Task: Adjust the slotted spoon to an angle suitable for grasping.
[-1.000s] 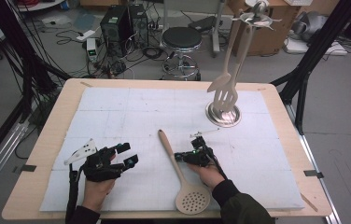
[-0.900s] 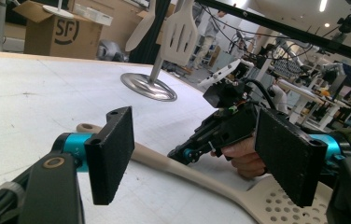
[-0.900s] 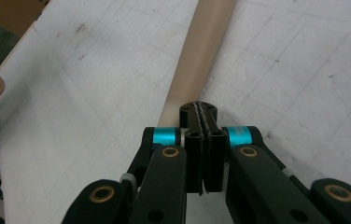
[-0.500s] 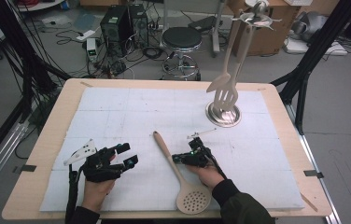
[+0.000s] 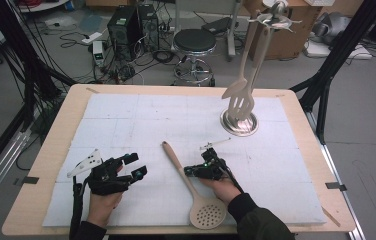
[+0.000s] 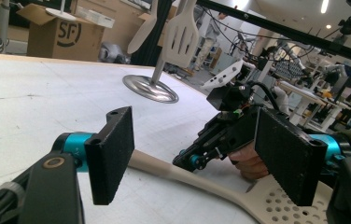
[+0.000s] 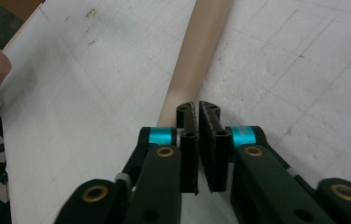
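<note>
Long beige plastic skimmer spoon with perforated round head (image 5: 191, 190): flat on the white gridded table mat (image 5: 126, 120), handle toward the far side, head at the near edge. Right gripper (image 5: 190, 171): jaws pressed together with nothing between them, tips beside the handle. Left gripper (image 5: 135, 165): jaws spread wide, resting on the mat left of the spoon. Round metal utensil stand (image 5: 239, 122): far right, hung with a beige slotted spatula (image 5: 240, 97).

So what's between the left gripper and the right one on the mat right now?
In the high view, the skimmer spoon's handle crosses between the left gripper and the right gripper; the rest is bare white mat.
</note>
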### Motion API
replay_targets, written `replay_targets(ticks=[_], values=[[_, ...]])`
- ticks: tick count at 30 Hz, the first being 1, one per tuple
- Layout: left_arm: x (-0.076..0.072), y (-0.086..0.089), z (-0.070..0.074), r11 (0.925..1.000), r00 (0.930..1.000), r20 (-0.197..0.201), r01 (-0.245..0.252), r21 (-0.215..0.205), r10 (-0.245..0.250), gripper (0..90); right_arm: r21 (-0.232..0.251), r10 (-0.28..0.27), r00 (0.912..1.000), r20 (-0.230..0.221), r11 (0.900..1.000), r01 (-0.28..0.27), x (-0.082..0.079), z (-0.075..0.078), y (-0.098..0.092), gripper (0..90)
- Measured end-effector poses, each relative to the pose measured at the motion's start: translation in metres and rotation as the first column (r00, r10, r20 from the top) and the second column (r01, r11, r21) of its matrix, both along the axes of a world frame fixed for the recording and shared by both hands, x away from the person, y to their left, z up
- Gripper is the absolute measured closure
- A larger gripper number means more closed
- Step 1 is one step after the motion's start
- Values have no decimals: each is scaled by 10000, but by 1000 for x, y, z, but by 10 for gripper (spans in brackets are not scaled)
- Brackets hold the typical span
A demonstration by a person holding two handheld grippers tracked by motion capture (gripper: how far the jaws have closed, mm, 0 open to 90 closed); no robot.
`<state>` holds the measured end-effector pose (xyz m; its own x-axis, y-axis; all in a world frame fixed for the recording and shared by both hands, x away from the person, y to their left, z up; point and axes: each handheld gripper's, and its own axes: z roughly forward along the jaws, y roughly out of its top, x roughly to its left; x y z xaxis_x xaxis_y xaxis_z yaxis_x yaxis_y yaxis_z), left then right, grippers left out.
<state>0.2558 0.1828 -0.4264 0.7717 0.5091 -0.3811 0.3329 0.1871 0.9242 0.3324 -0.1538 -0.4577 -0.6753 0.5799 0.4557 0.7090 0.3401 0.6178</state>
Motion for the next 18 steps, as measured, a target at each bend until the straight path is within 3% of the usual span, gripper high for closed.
replay_targets(ticks=[8, 12, 18], values=[[0, 0, 0, 10000, 10000, 48, -27, -35, 27, 295, 20, -549, 9984, -133, 9985, 549, -1, 5, -8, 735], [0, 1, 0, 10000, 10000, 39, -26, -62, 26, 295, 89, -609, 9980, -180, 9981, 611, -2, 8, -11, 717], [0, 1, 0, 10000, 10000, 47, -19, -58, 19, 295, 285, -704, 9962, -503, 9970, 719, -7, 14, -15, 607]])
